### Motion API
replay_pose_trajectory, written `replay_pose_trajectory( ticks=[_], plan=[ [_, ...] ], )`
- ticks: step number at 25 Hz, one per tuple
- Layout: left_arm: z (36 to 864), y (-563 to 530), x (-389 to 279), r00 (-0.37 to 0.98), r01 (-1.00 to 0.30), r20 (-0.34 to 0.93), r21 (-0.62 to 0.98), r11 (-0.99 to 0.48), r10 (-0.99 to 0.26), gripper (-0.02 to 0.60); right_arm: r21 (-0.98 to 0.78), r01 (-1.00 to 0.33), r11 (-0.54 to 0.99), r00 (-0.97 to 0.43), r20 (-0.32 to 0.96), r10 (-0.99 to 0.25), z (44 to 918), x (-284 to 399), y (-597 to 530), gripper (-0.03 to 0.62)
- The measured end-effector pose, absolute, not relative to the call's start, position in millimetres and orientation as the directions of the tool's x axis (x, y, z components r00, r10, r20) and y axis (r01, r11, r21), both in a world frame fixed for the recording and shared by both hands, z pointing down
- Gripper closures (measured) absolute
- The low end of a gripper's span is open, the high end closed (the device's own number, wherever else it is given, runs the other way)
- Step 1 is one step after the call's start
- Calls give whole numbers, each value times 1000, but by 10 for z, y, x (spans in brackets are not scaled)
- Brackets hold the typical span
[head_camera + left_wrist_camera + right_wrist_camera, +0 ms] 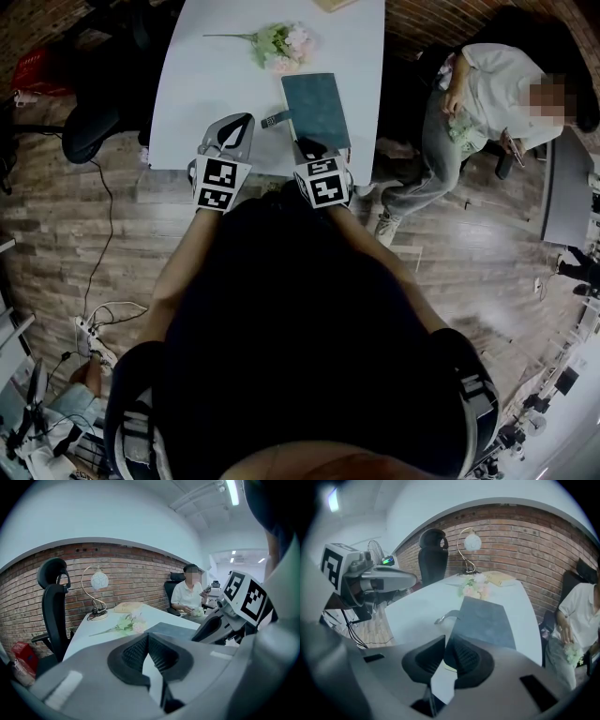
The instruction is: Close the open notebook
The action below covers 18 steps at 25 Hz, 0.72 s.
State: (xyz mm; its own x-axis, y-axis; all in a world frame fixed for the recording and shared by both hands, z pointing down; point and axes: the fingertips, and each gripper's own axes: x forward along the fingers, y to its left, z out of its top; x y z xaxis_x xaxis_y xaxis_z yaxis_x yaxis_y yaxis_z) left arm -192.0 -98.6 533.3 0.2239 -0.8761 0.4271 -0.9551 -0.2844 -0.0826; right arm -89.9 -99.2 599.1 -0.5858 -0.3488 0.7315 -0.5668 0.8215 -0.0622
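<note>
Standing far left: a black office chair point(51, 602), parked by the left side of the table with the brick wall behind it.
Table: long white table point(202, 84), running away from whoever's holding the tongs.
Far end, left: a desk lamp point(97, 581) with a curly stem and a round shade, sitting close to the wall.
Near edge, left: the left tongs point(146, 637) hang over the near left part of the table. Tips are pinched together with nothing in them, and only bare tabletop shows underneath.
Middle, further back: a little bunch of flowers point(281, 44), pale pink and green, lying on its side with the stem pointing left.
Just right of the left tongs: a short dark strap point(275, 120) that pokes out from the notebook's left edge, resting on the table.
Task thing: the notebook point(317, 108) is lying flat and closed, dark cover up, on the right half of the table. Its near end is close to the table's near edge, and the flowers sit just past its far left corner.
Near edge, right: the right tongs point(444, 639) are right at the notebook's near end, jaws only a sliver apart. The cover and a pale strip show through the gap. Honestly can't tell if the pads touch it.
Off the table, far right: a person point(487, 89) in a white top, seated, hands down in their lap.
</note>
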Motion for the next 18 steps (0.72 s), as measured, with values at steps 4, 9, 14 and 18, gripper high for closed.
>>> replay_pose_trajectory(
  ticks=[4, 9, 14, 18],
  plan=[
    [5346, -973, -1945, 221, -956, 430, -81, -281, -876, 574, -63, -568, 821, -578, 740, -343, 6051, -911, -992, 551],
    [5353, -965, -1956, 217, -957, 431, -82, -277, -876, 575, -72, -568, 820, -576, 746, -334, 6116, -916, -989, 548],
    [5365, -963, -2001, 216, -958, 431, -82, -276, -876, 575, -103, -585, 804, -570, 758, -318, 6177, -933, -976, 585],
    [5374, -973, -2030, 218, -957, 433, -81, -278, -875, 575, -99, -583, 807, -559, 769, -310, 6208, -954, -964, 585]
  ],
)
